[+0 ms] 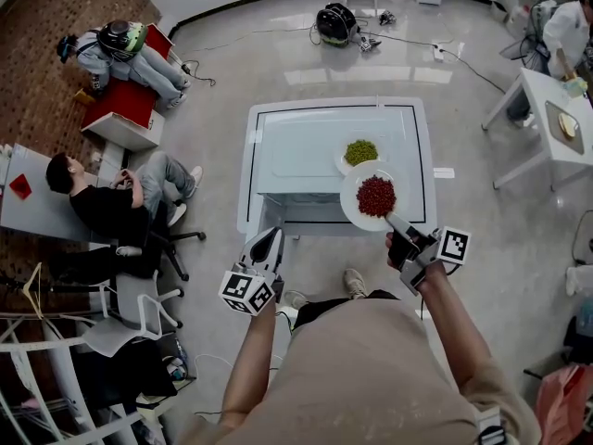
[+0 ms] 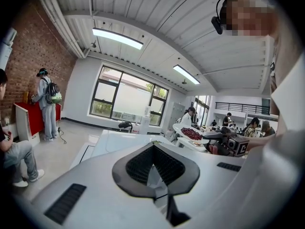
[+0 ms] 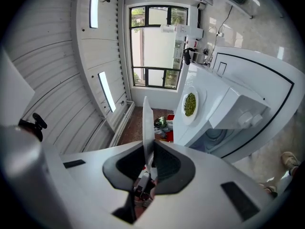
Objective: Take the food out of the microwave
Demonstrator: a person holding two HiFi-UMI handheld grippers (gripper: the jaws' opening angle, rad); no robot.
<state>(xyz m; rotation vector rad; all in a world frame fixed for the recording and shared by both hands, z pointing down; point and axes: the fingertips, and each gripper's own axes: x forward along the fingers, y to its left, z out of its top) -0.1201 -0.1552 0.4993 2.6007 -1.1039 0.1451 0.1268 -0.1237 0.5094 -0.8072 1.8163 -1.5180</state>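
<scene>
A white plate of red beans (image 1: 375, 196) hangs over the front right of the white microwave unit (image 1: 296, 156). My right gripper (image 1: 400, 230) is shut on the plate's near rim. In the right gripper view that plate (image 3: 147, 123) shows edge-on between the jaws. My left gripper (image 1: 267, 245) is lower left of the plate, in front of the unit, shut with nothing in it. From the left gripper view the red plate (image 2: 191, 133) and the right gripper (image 2: 215, 136) are off to the right.
A second plate with green beans (image 1: 360, 152) (image 3: 189, 104) rests on the white top just behind the red one. People sit at the left (image 1: 111, 197), and another white table (image 1: 556, 123) stands at the right.
</scene>
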